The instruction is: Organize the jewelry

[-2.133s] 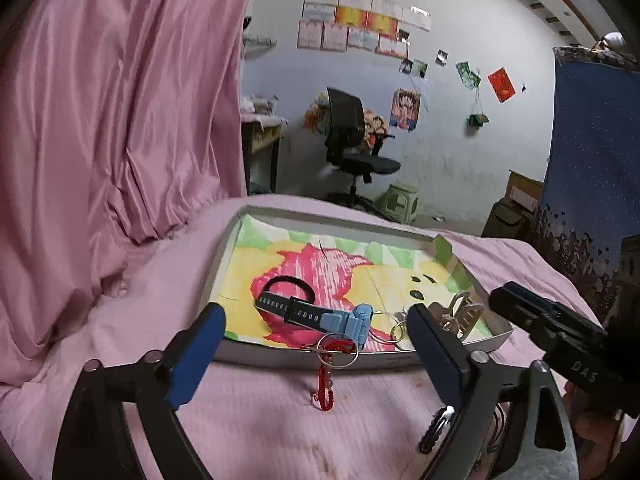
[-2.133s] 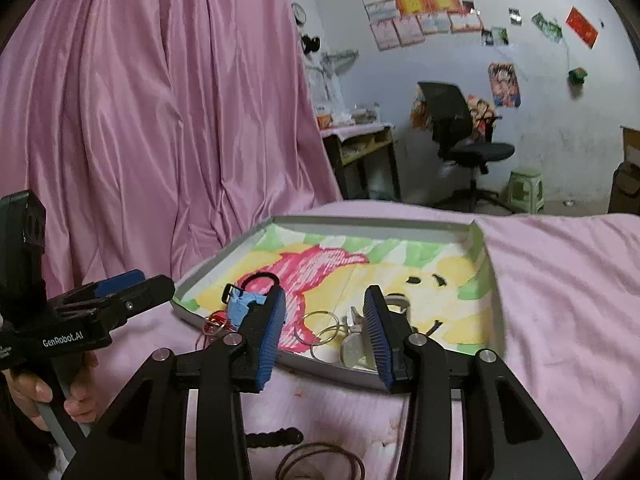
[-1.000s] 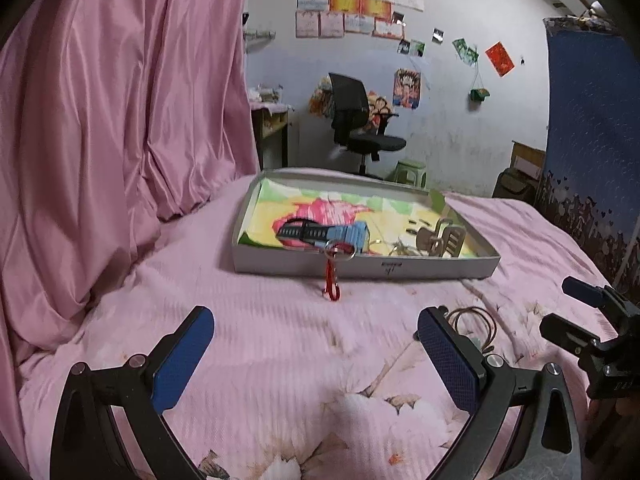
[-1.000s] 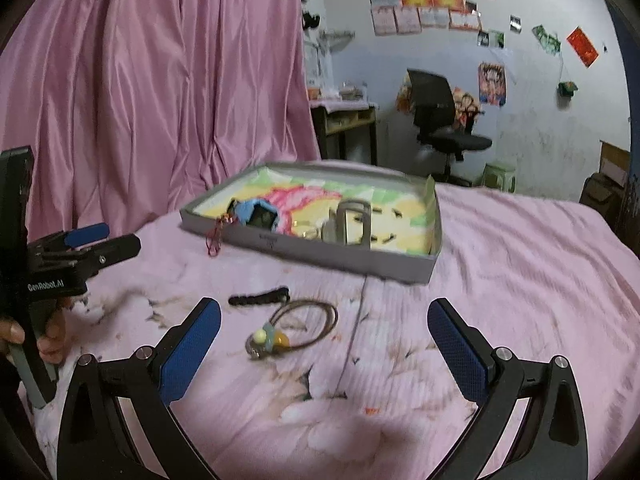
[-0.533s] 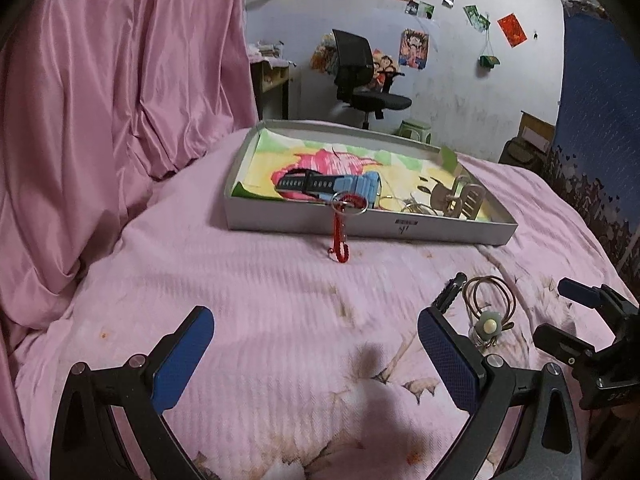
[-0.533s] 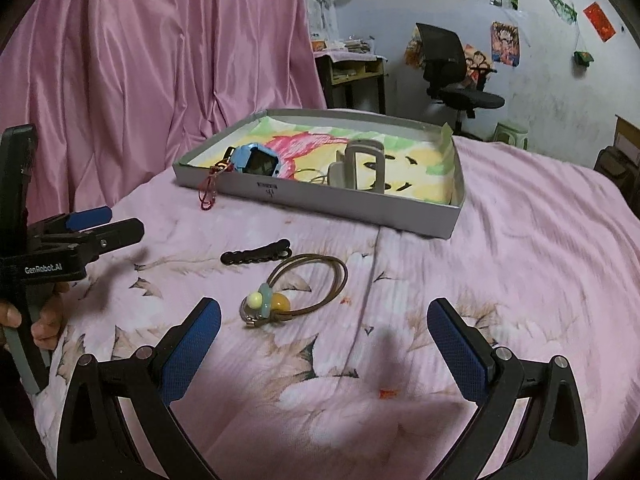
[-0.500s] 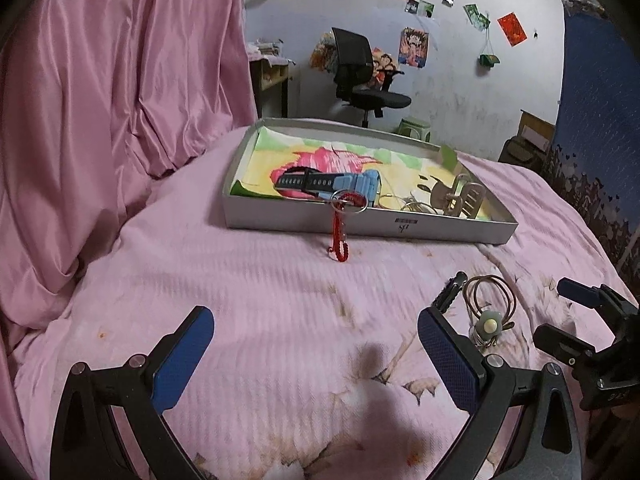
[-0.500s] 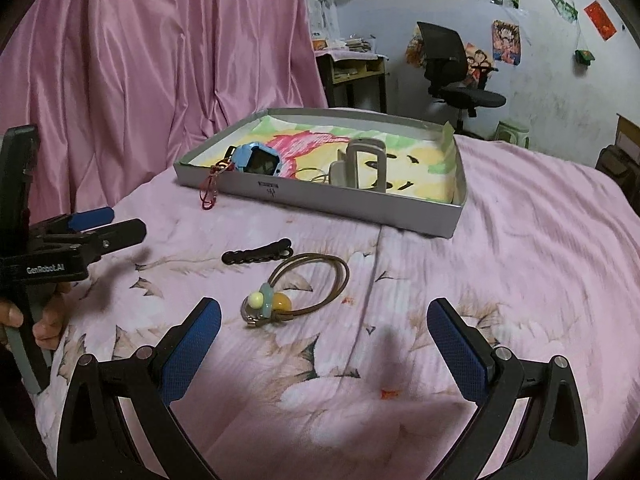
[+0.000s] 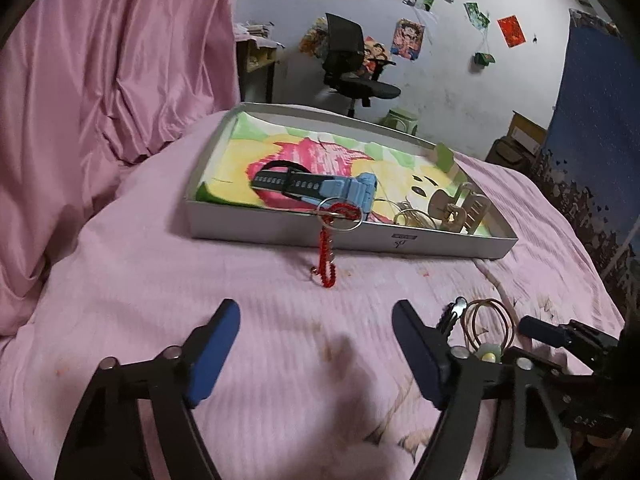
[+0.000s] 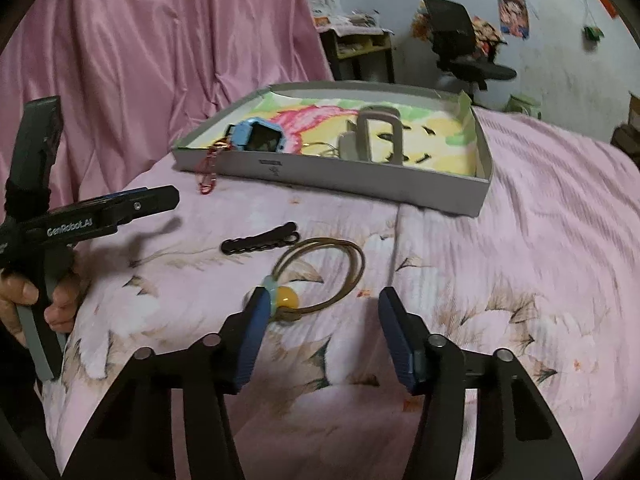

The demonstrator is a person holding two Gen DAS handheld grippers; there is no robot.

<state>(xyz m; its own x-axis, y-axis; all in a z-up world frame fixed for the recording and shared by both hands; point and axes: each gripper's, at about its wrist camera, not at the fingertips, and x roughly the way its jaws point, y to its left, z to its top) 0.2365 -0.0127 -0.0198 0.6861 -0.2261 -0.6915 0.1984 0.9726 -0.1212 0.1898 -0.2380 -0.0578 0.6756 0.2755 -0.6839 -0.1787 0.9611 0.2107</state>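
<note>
Beneath both claws a matt, finely ribbed pink cloth bedspread (image 9: 200,280) with a faded flower print is spread, and a glossy, satin-like pink curtain (image 9: 100,80) is hung well to the left of the left gripper (image 9: 316,332), whose matt black plastic arms are faced with blue ribbed pads (image 9: 216,344). Ahead of it a grey matt cardboard tray (image 9: 360,240) is lined with coloured paper, and over its front wall a red beaded chain (image 9: 326,256) on a shiny metal ring is draped, beside a blue plastic watch (image 9: 344,192). Just ahead of the right gripper (image 10: 320,320), a smooth brown cord loop (image 10: 336,272) with a glossy yellow bead and a matt black plastic clip (image 10: 260,242) are laid on the cloth.

Both tools (image 9: 316,344) (image 10: 320,324) apparently agape
</note>
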